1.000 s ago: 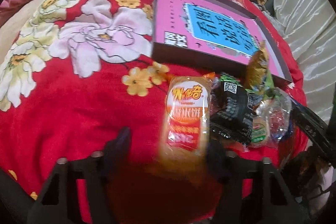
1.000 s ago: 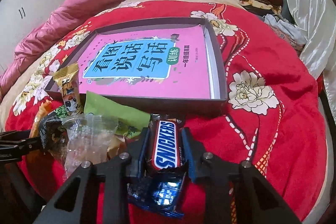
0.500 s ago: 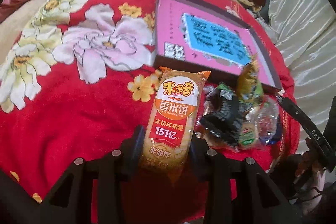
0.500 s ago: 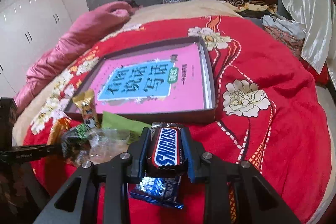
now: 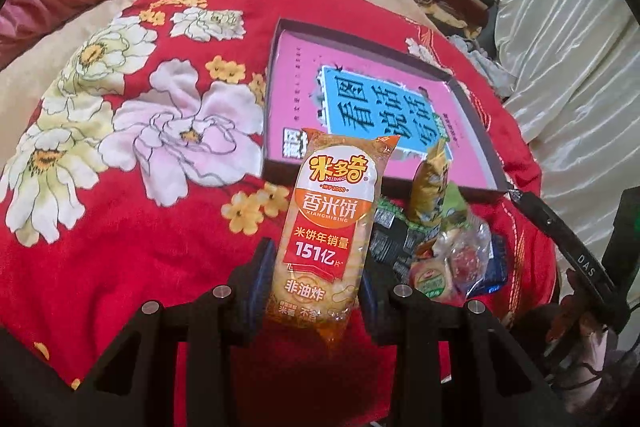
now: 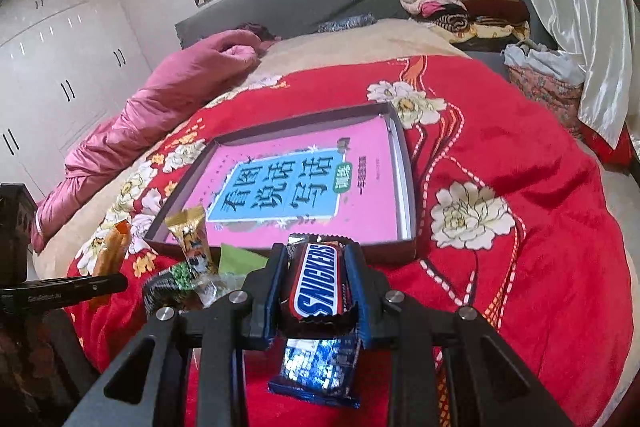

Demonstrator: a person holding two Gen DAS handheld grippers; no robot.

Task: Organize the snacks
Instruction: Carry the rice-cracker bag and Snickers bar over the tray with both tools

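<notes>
The left gripper [image 5: 312, 291] clamps a rice-cracker packet [image 5: 332, 227], hiding part of the snack pile [image 5: 440, 247]; the right gripper [image 6: 316, 291] clamps a Snickers bar [image 6: 320, 283] over a half-hidden blue wrapper [image 6: 316, 371].

Even indoor light, strong fisheye bending with dark corners, slightly soft detail.

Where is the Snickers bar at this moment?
In the right wrist view, the Snickers bar sits clamped between the right tongs, raised above a blue wrapper and just in front of the tray's near edge.
</notes>
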